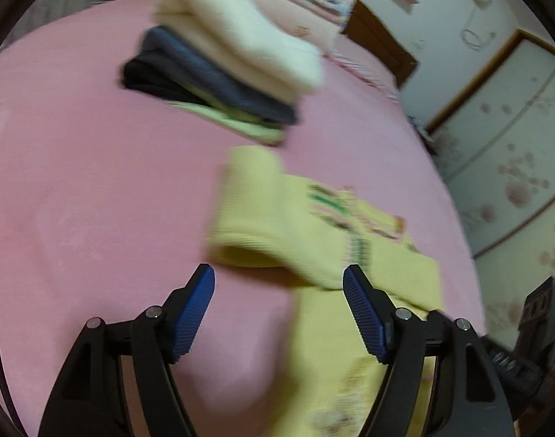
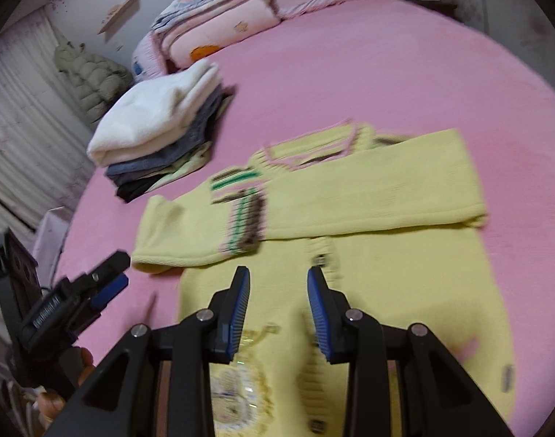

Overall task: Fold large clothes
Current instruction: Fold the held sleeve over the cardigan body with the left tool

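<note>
Sweater (image 2: 350, 218), pale yellow knit, lies flat on the pink bed cover (image 2: 386, 73) and fills the centre and lower half of the right wrist view. Both sleeves are folded across the chest; the upper one runs from centre left to the right edge of the garment, with green, brown and pink stripes at its shoulder. The collar, trimmed in pink, sits just above the sleeves. A printed motif shows on the lower body, partly hidden behind the fingers. The picture is blurred, so finer detail cannot be read.

The right gripper (image 2: 278, 273) hangs above the sweater's lower body at bottom centre. Its jaws stand apart with yellow knit visible in the gap and nothing clamped between the blue pads (image 2: 241, 306).

In the left wrist view, the left gripper (image 1: 279, 273) sits at bottom centre with jaws spread wide and nothing between them. Its left finger is over bare pink cover; its right finger overlaps the sweater (image 1: 313, 225), whose cuff end lies just above the gap. The same gripper appears at lower left of the right wrist view, beside the sweater's edge.

A stack of folded clothes (image 2: 160, 134), white on top with blue-grey, black and light green layers beneath, rests on the cover at upper left of the sweater, apart from it. Folded quilts (image 2: 211, 25) lie at the top of the frame.
</note>
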Tool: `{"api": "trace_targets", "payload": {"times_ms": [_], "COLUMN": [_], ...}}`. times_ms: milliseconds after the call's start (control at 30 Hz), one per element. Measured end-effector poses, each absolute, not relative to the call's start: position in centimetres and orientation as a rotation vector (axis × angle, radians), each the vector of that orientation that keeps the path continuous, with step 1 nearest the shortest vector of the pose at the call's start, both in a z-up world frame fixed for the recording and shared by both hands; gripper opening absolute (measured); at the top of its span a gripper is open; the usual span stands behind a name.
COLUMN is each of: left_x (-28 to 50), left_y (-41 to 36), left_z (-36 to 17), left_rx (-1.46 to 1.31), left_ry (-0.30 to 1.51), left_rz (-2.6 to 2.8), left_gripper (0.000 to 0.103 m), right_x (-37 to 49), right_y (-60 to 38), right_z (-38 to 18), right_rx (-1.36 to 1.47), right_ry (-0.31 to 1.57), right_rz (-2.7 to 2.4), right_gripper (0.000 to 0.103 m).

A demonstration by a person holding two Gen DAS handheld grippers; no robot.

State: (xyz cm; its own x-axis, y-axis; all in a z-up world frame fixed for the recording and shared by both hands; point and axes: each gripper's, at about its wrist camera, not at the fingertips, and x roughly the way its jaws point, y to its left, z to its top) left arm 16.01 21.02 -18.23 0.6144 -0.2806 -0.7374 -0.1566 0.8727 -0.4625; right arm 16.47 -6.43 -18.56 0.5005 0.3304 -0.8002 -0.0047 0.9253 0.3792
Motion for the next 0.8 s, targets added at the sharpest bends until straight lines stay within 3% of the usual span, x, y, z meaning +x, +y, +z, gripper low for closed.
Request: {"api": "trace_targets", "payload": {"times_ms": [267,500,567,600,800], "left_x": [17.0,18.4,18.8,18.9,19.3], "left_y": [23.2,21.9,21.6,21.5,20.9], "left_z": [-23.3,-23.2,-23.2,-23.2,-23.0], "left_rx": [-0.573,-0.528,-0.527,-0.527,-0.520], "left_ry": [0.987,0.974,0.976,0.976,0.978], "left_rz": [0.004,-0.022,-0.019,-0.017,-0.008], "left_gripper": [0.072,0.072,0.072,0.072,0.072], "right_x": [20.2,22.6,23.1,23.2,22.8], "right_y": [-3.2,-3.0,-2.7,-2.6,-2.1], "right_z": [-22.8,-25.1,-25.4,-25.3,-20.0], "right_rx": [0.453,0.572,0.556,0.543,0.386], "right_ry": [1.138,1.159,1.152,1.146,0.983], "right_rz": [0.308,0.291,0.277,0.276,0.324], "right_gripper": [0.033,0.033,0.027,0.011,0.009]}}
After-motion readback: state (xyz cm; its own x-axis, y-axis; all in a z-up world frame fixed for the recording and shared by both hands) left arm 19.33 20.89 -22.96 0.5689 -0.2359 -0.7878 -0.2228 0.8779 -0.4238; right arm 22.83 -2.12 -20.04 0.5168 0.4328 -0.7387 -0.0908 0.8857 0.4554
